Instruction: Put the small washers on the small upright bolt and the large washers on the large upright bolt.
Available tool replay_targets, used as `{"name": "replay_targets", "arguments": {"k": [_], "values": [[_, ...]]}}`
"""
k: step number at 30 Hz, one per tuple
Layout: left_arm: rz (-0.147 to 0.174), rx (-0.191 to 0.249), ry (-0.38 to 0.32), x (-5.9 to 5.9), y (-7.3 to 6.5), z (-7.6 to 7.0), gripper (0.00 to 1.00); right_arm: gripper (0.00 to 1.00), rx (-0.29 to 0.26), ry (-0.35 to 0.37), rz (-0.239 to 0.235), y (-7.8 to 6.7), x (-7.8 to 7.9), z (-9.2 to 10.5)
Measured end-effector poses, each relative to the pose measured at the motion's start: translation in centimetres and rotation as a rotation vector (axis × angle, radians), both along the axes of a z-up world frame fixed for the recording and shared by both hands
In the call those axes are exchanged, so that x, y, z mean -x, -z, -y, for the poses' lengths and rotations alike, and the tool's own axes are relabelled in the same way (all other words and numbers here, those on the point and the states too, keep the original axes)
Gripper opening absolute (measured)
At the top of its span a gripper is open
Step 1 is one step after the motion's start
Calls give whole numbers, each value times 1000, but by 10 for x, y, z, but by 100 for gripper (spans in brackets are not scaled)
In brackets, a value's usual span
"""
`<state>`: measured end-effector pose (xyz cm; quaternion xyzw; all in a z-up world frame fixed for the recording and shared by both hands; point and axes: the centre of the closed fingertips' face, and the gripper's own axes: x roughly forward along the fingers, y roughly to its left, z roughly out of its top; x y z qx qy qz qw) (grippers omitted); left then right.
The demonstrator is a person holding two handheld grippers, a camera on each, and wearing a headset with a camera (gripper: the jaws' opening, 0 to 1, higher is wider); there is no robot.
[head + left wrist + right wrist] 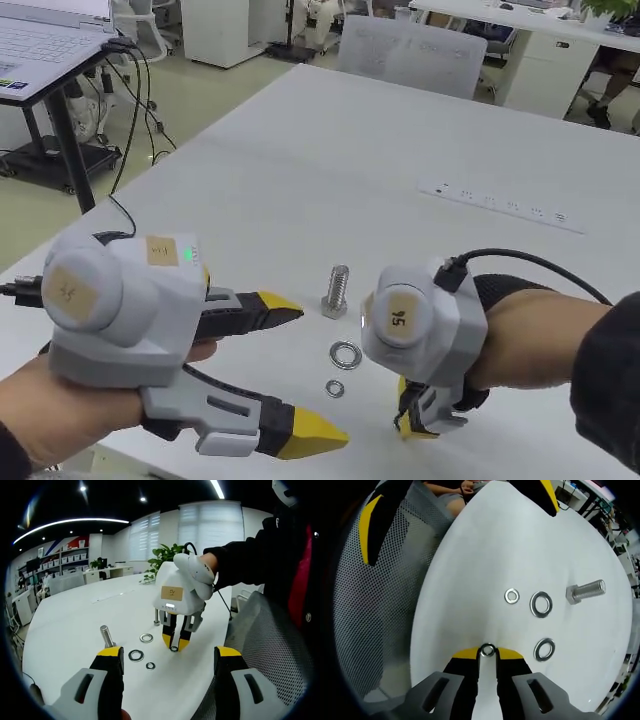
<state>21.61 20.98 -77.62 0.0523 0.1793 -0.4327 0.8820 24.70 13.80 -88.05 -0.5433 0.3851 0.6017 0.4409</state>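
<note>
Right hand-held gripper [175,641] is tipped down at the white surface [400,150], jaws pinched shut on a small washer [488,650]. The ring sits edge-on between the yellow tips, right at the surface; whether it touches is too close to call.

Left hand-held gripper [308,372] hovers to the side with its jaws spread wide, nothing between them, pointing across at the right one.

In between, the big bolt [337,291] stands upright on its hex head, with nothing on its thread. On the person's side of it a large washer [345,354] lies flat, near the bolt but clear of it. A loose small washer [335,388] lies just beyond that, nearer the person, not touching.

In the right gripper view a second large washer [544,649] lies flat just beside the closed tips, apart from the other rings.

The left gripper view catches a thinner bolt [157,617] upright behind the right hand-held gripper, partly hidden by its body, so its thread can't be checked.
</note>
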Motion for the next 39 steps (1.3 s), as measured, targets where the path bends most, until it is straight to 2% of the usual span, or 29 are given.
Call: {"name": "replay_targets", "arguments": {"k": [18,27,30,39], "values": [[0,-7,-1,1,1,-1,73,11,24,-11,5,0,2,0],[1,-8,-1,1,0,0,73,12,-4,29,-15,-1,2,2],[0,-8,0,1,0,1,73,12,-18,38,-22,-6,0,3],[-1,-7,4,0,1,1,73,12,-29,68,-3,-21,-10,11]]}}
